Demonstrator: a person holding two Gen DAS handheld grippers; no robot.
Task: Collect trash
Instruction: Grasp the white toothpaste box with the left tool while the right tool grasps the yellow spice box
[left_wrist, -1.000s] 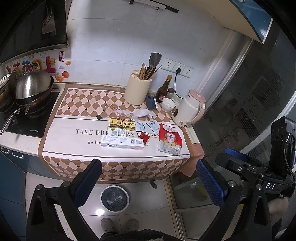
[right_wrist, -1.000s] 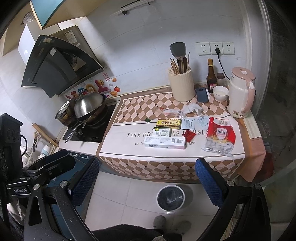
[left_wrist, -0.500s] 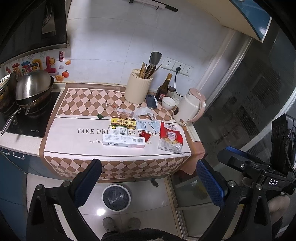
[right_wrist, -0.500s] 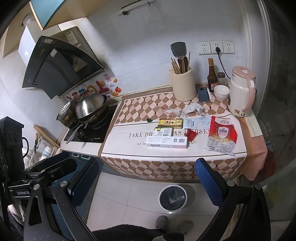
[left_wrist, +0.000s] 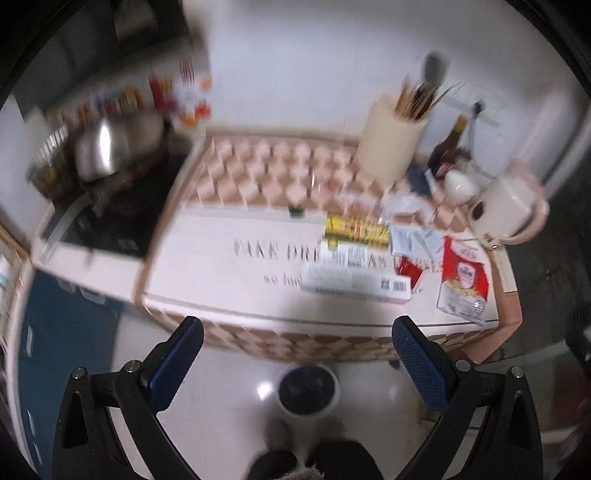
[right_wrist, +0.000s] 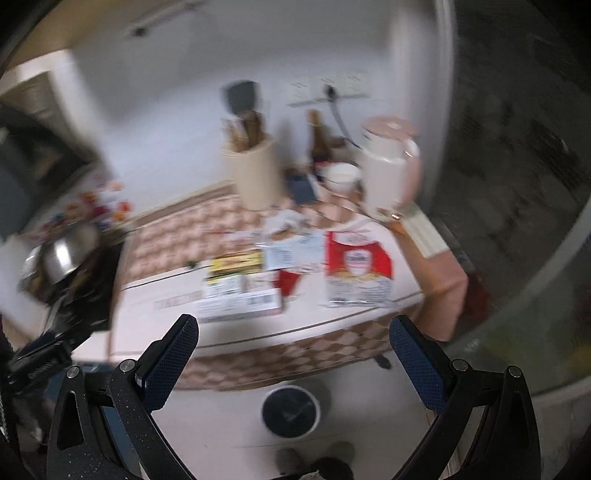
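while both views are smeared by motion blur, the main layout reads clearly enough.

left gripper (left_wrist: 295, 360): spread wide, nothing between its blue pads, held in the air short of the counter's front edge.
right gripper (right_wrist: 293, 360): likewise released and empty, also short of the counter.
counter cloth (left_wrist: 221, 258): checkered border, pale middle with printed lettering, hanging over the front edge.
long white box (left_wrist: 356, 286): lies flat near the front of the cloth, barcode at its right end.
yellow box (left_wrist: 356, 229): behind the white box, with a smaller white-and-green pack between them.
red sachet (left_wrist: 408, 267): just right of the white box's far end.
red-and-white snack bag (left_wrist: 463, 278): flat at the right end of the cloth, near the kettle.
crumpled clear wrappers (left_wrist: 402, 203): behind the yellow box, details lost to blur.
trash bin (left_wrist: 308, 389): round, white rim, dark liner, on the floor below the counter's front edge.
kettle (left_wrist: 508, 206): upright at the right rear.
utensil holder (left_wrist: 391, 147): cream, upright against the wall.
wok (left_wrist: 118, 144): on the stove at left.
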